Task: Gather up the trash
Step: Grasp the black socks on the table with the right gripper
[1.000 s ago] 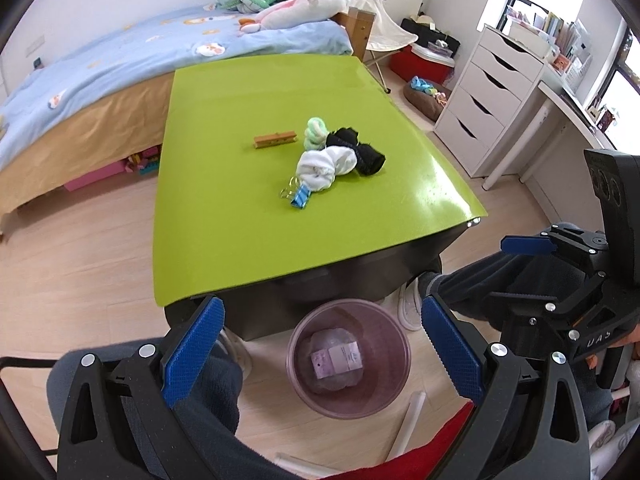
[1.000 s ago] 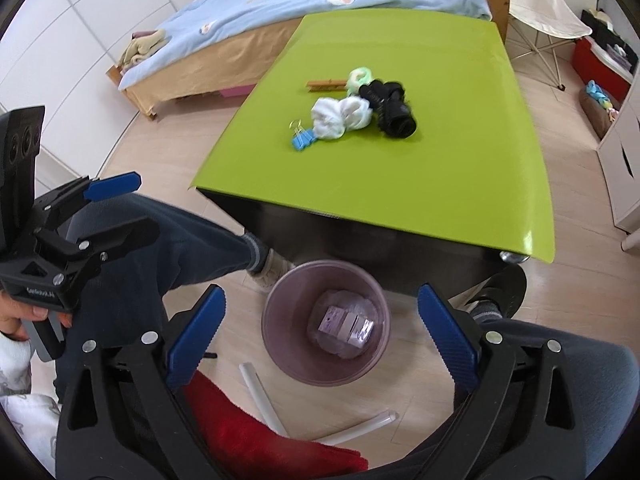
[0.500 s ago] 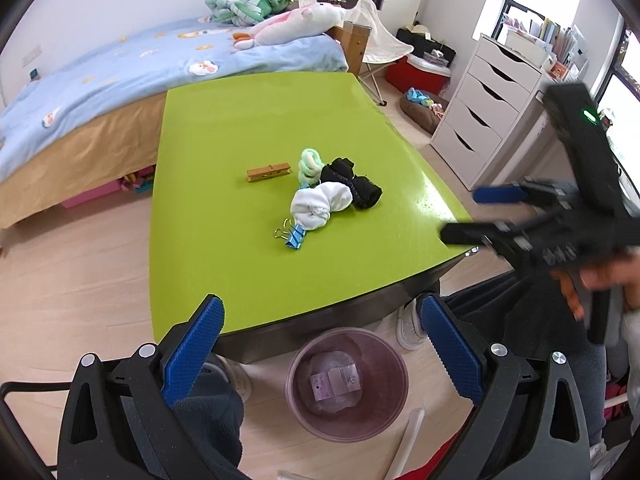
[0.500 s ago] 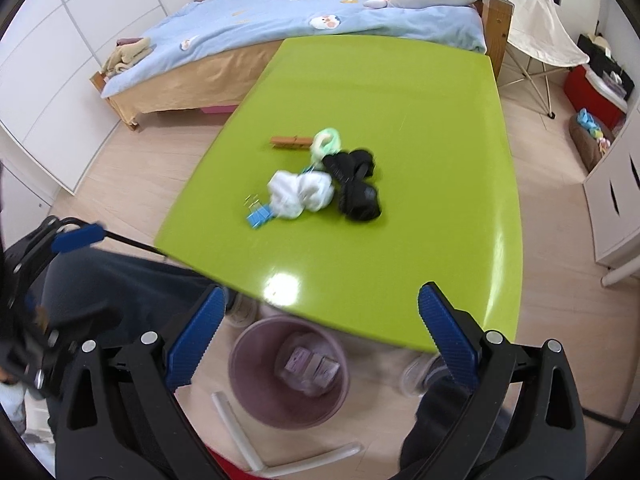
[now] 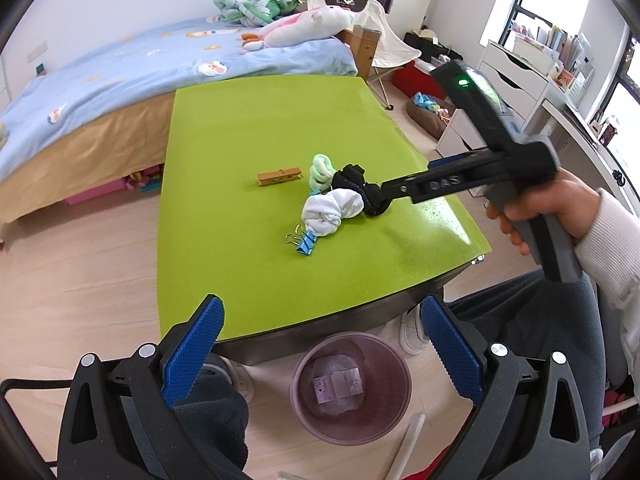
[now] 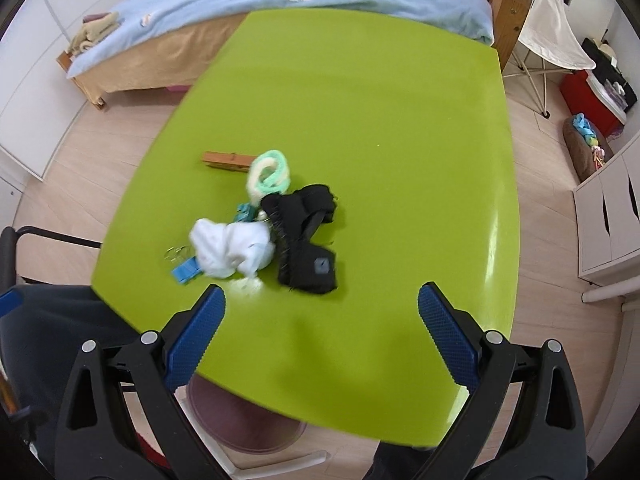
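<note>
Over the green table I've got my right gripper spread wide and angled down at the clutter pile so it can straddle something, with the black sock just ahead of its fingertips, while my left gripper hangs wide above the trash bin.

right gripper at black sock, green table
</note>
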### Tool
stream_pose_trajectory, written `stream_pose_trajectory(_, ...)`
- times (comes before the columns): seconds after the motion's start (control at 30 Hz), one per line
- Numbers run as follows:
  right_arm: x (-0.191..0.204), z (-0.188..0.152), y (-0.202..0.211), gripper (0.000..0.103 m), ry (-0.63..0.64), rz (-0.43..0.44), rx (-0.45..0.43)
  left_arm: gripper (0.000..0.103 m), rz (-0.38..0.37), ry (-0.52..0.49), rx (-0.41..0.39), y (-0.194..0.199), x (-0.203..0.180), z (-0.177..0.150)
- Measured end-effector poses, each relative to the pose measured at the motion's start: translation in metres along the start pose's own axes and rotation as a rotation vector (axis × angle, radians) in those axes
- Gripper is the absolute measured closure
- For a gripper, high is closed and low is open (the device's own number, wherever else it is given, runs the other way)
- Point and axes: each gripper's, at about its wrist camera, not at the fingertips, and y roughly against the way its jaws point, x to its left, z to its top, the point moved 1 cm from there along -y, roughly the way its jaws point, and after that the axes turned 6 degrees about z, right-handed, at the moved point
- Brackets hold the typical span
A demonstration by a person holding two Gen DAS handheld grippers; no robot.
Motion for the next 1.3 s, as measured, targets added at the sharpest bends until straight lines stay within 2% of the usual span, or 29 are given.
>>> stream_pose_trajectory(0.2, -0.008, 0.011, -0.028, 0.023, -0.005, -0.021, 0.059, 0.008, 0.003, 0.007, 0.002, -0.001, 0.004, 0.001)
stream_pose_trajectory(0.57, -0.005, 0.012, -0.048, 0.044, -0.007, 0.03, 0.089, 0.008, 0.008, 0.018, 0.016, -0.007, 0.007, 0.0)
stream_pose_trajectory(0.67, -0.002, 0.013, -0.051, 0.053, 0.001, 0.045, 0.093, 0.008, 0.007, 0.018, 0.02, -0.008, 0.007, -0.001)
stream_pose_trajectory(0.73, 0.0, 0.014, -0.052, 0.065, 0.001, 0.062, 0.088, 0.008, 0.006, 0.017, 0.023, -0.009, 0.006, -0.001)
stream_pose_trajectory(0.93, 0.001, 0.011, -0.047, 0.081, 0.008, 0.071, 0.056, 0.008, 0.004, 0.015, 0.028, -0.011, 0.006, 0.001)
stream_pose_trajectory(1.3, -0.009, -0.011, -0.013, 0.083, -0.064, 0.089, -0.033, 0.008, -0.008, -0.04, 0.025, -0.027, -0.005, 0.024)
